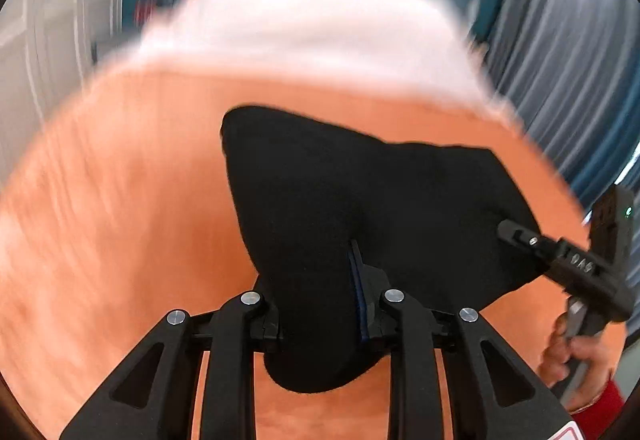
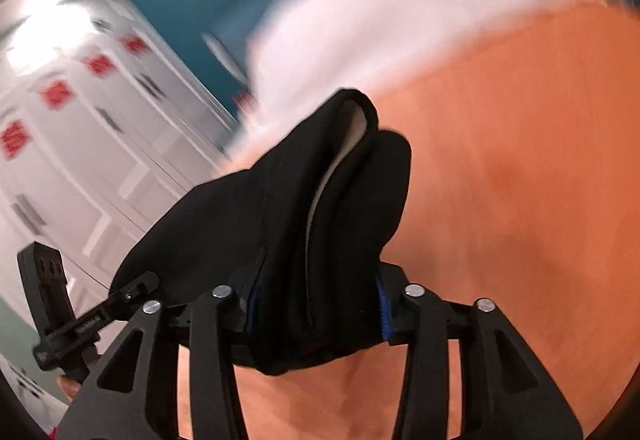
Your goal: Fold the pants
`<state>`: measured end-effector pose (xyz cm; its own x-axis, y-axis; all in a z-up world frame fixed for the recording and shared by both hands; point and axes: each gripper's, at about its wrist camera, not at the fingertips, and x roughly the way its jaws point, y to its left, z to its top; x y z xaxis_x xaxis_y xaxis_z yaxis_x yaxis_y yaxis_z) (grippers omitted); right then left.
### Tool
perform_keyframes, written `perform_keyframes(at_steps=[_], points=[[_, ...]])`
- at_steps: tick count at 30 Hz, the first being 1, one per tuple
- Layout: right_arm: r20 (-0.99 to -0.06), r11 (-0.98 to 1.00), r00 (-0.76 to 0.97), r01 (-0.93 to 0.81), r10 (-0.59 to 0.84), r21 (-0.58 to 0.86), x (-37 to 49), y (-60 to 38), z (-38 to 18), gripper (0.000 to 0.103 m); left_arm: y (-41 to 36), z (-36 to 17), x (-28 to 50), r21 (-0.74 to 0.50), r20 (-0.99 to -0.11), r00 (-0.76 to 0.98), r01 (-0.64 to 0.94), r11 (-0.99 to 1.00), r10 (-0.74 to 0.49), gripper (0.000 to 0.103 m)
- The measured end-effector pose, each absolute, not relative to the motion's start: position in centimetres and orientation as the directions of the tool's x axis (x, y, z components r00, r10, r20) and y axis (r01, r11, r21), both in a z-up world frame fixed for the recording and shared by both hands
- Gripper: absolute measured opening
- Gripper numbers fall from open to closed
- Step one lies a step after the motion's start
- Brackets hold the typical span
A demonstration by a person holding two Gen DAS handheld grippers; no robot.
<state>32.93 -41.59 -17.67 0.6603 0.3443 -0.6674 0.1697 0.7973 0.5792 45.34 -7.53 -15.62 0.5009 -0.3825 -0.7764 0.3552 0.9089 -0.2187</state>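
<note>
Jaws of both grippers clamp the black pants (image 1: pixel 340 207), stretched sideways between them above the orange bedspread (image 1: pixel 120 179).

no legible text or labels

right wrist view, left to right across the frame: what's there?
White cabinets → left gripper → black pants pinched in the right gripper → orange bedspread.
</note>
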Motion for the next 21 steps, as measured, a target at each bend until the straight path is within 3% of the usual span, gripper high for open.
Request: perform_keyframes(at_steps=[1, 2, 3, 4, 6, 8, 10, 11, 13, 15, 16, 17, 18, 19, 21], points=[[-0.750, 0.793, 0.564, 0.253, 0.345, 0.555, 33.0, -41.7, -22.5, 0.058, -7.6, -20.5, 46.0, -0.182, -0.849, 0.427, 0.317, 0.931, -0.311, 0.036], [-0.673, 0.773, 0.646, 0.196, 0.361, 0.603, 31.5, -42.0, -22.6, 0.060, -7.3, -22.7, 45.8, -0.164, -0.868, 0.410, 0.299, 0.940, -0.281, 0.046], [-0.649, 0.787, 0.684, 0.179, 0.332, 0.591, 30.2, -42.1, -21.7, 0.066, -6.1, -22.7, 44.0, -0.167, -0.799, 0.520, 0.292, 0.942, -0.302, 0.056], [-0.674, 0.800, 0.677, 0.210, 0.296, 0.563, 29.6, -42.3, -21.2, 0.077, -5.4, -21.9, 42.7, -0.154, -0.764, 0.573, 0.282, 0.947, -0.295, 0.061], [-0.693, 0.815, 0.682, 0.250, 0.235, 0.522, 27.5, -42.4, -18.9, 0.077, -4.7, -20.3, 40.9, -0.115, -0.774, 0.576, 0.282, 0.953, -0.264, 0.059], [-0.654, 0.872, 0.732, 0.182, 0.188, 0.455, 25.2, -41.4, -14.9, 0.056, -4.3, -17.7, 38.6, -0.033, -0.732, 0.643, 0.298, 0.954, -0.226, 0.059], [-0.647, 0.912, 0.736, 0.103, 0.199, 0.398, 25.5, -39.4, -12.1, 0.021, -4.6, -15.2, 37.3, 0.040, -0.684, 0.706, 0.283, 0.958, -0.180, 0.059], [-0.653, 0.923, 0.728, 0.073, 0.210, 0.377, 26.3, -38.1, -11.4, 0.013, -5.0, -14.1, 36.9, 0.050, -0.671, 0.721, 0.275, 0.960, -0.171, 0.059], [-0.716, 0.957, 0.671, 0.035, 0.192, 0.290, 29.4, -36.2, -12.3, 0.008, -6.6, -13.0, 37.6, 0.025, -0.699, 0.689, 0.294, 0.955, -0.194, 0.059], [-0.835, 0.982, 0.542, 0.087, 0.096, 0.169, 31.8, -35.7, -16.8, 0.007, -8.9, -14.2, 39.0, 0.078, -0.747, 0.652, 0.278, 0.957, -0.128, 0.060], [-0.864, 0.976, 0.494, 0.122, 0.099, 0.182, 32.4, -36.8, -19.1, 0.000, -9.6, -15.3, 39.8, 0.109, -0.775, 0.626, 0.271, 0.956, -0.088, 0.060], [-0.853, 0.966, 0.509, 0.144, 0.114, 0.215, 32.3, -37.6, -18.8, 0.000, -10.3, -17.6, 41.1, 0.163, -0.835, 0.550, 0.257, 0.953, -0.006, 0.058], [-0.849, 0.959, 0.516, 0.168, 0.112, 0.229, 31.8, -37.8, -17.5, 0.000, -10.5, -18.7, 41.5, 0.176, -0.870, 0.491, 0.235, 0.956, 0.039, 0.040], [-0.843, 0.951, 0.529, 0.196, 0.101, 0.237, 30.3, -37.8, -15.3, 0.005, -10.1, -18.4, 41.2, 0.158, -0.879, 0.475, 0.227, 0.961, 0.033, 0.035], [-0.794, 0.947, 0.596, 0.173, 0.118, 0.271, 26.4, -37.3, -11.4, 0.007, -8.9, -15.9, 38.7, 0.084, -0.862, 0.505, 0.227, 0.970, -0.043, 0.039]])
